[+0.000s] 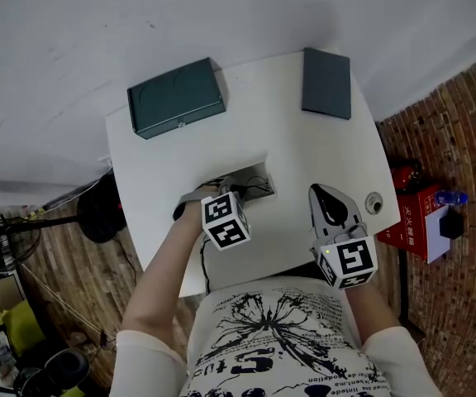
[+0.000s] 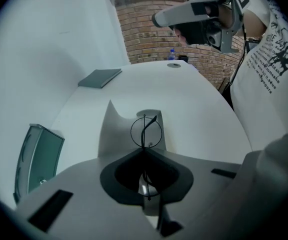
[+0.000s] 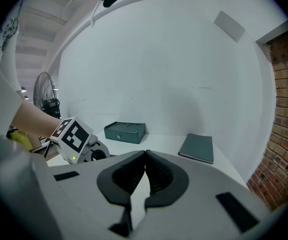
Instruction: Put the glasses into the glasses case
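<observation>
Thin wire-rimmed glasses stand on edge between the jaws of my left gripper, which is shut on them; one round lens sticks out past the tips. In the head view the left gripper points down over a grey sheet near the table's front middle, with the glasses barely visible. The dark green glasses case lies closed at the back left, well apart from both grippers; it also shows as the case and the case. My right gripper is shut and empty at the front right, its jaws closed together.
A dark grey notebook lies at the table's back right. A small round fitting sits near the right edge of the white table. A red box stands on the floor to the right, a black fan to the left.
</observation>
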Available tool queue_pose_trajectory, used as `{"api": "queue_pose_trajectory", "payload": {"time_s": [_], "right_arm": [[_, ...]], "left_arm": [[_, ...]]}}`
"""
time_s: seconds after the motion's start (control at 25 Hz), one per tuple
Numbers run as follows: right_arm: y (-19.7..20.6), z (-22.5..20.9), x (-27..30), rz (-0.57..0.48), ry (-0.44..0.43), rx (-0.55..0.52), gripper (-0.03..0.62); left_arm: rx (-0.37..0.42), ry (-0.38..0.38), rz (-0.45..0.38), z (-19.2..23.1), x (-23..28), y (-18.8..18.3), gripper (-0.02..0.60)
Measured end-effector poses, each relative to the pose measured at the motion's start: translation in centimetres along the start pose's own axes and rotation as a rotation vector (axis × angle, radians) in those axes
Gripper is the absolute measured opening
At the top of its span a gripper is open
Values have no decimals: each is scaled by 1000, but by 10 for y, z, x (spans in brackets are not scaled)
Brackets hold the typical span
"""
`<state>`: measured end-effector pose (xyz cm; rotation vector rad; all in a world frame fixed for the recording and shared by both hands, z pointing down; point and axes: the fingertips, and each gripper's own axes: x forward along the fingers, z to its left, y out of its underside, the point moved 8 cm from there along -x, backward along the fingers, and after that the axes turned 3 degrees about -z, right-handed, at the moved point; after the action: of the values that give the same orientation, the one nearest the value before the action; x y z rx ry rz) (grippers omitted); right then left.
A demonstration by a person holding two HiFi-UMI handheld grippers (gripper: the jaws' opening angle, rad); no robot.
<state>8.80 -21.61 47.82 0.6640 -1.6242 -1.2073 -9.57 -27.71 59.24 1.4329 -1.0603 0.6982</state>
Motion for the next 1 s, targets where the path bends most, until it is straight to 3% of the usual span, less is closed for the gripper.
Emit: {"api": "queue_pose_trajectory", "payload": {"time_s": [0.12, 0.52, 0.72, 1.0], "right_arm": [[0, 1, 2, 4, -1, -4, 15], [2, -4, 2, 27, 12, -21, 15], [-5, -7, -5, 35, 21, -47, 15], [-18, -15, -16, 23, 16, -104, 15]], "left_arm": [[-2, 49, 5, -5, 3, 2, 17], [-116, 116, -46, 1, 7, 4, 31], [-144, 100, -89, 5, -3, 2, 122], [-179, -22, -183, 8, -44, -12, 127]]}}
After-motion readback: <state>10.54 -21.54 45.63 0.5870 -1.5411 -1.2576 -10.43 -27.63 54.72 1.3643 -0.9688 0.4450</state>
